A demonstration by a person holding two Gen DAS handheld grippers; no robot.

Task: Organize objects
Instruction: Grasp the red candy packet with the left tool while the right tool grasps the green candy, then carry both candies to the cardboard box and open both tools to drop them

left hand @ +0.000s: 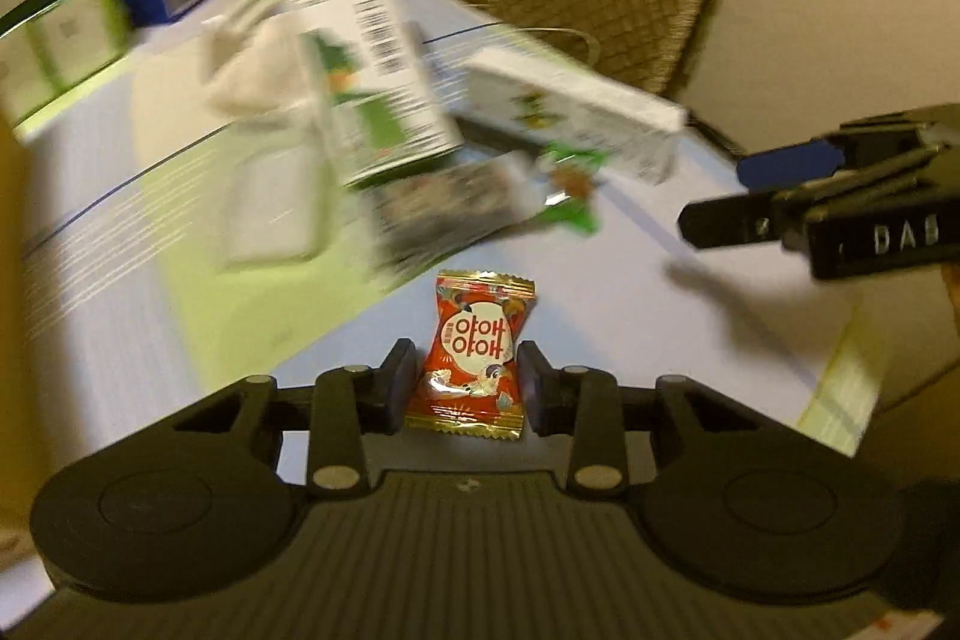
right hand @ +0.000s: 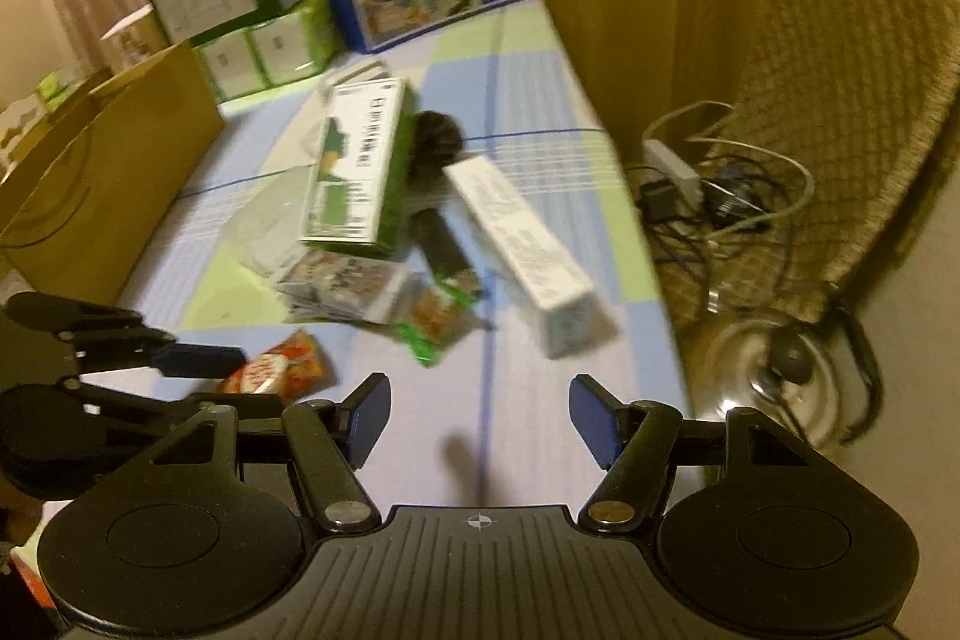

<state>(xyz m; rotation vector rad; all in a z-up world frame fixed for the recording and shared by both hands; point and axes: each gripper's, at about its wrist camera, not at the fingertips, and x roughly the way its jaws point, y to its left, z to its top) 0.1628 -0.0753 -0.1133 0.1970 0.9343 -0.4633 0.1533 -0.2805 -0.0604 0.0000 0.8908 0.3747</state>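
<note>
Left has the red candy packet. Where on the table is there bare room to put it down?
Bare cloth lies in front of the right gripper, between the red candy packet and the table's right edge, below the long white box. The middle is crowded around the green-and-white box; the left is bordered by the brown cardboard box.

The candy wrapper [left hand: 471, 358] was glossy foil film, red with crimped gold ends, bearing bright highlights. The left gripper [left hand: 468, 385] was matt black plastic with dull metal pivot pins; its base was ribbed. The right gripper [right hand: 477, 421] had the same matt black plastic, with smooth blue pads [right hand: 369, 415] on its fingers. The tablecloth [right hand: 528, 58] appeared to be smooth, matt cloth. At 10 o'clock in the right wrist view, the cardboard box [right hand: 114, 172] was plain brown and matt. At 2 o'clock, the chair [right hand: 852, 100] had rough woven upholstery.
</note>
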